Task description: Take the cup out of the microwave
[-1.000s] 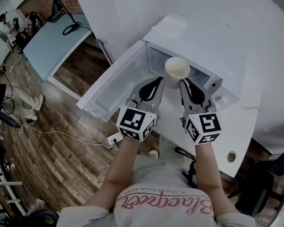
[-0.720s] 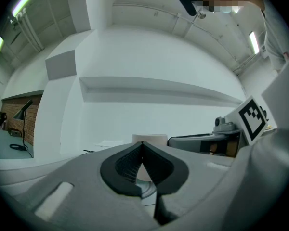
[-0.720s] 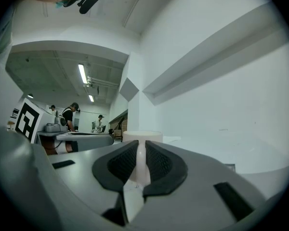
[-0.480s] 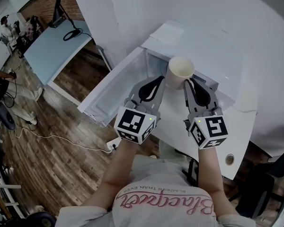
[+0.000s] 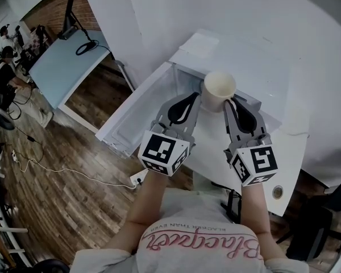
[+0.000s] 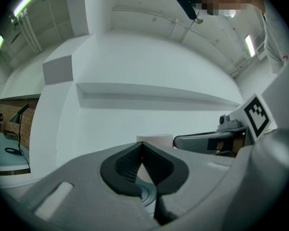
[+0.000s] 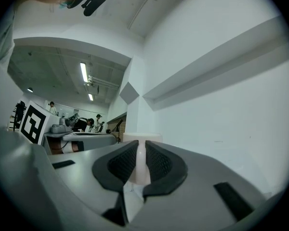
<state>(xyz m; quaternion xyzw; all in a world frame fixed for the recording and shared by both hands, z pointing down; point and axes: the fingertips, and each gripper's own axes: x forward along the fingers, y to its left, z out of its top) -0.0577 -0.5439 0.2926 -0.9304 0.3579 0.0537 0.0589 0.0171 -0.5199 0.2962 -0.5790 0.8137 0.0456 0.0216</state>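
At the open front of the white microwave [image 5: 256, 67], you've got the cup [image 5: 219, 90] held up in the air, resting on nothing. Look around. The microwave door [image 5: 139, 104] is swung wide to your left, close alongside the left tongs [image 5: 191, 97]. The white table [image 5: 298, 147] carries the oven, and a white wall rises right behind it. Well off to the left there's a pale blue table [image 5: 62, 53], a person [image 5: 5, 75] beside it, and a cable [image 5: 74, 166] trailing over the wood floor [image 5: 57, 203]. Little of the oven cavity shows past your tongs. Inside the cup, only its pale bottom shows. The cup stands upright, long axis vertical, mouth up toward your head. Your right tongs [image 5: 230, 102] are clenched on the cup's near wall, with the rim pinched between the pads. Your left tongs are closed tip to tip on nothing, just beside the cup.
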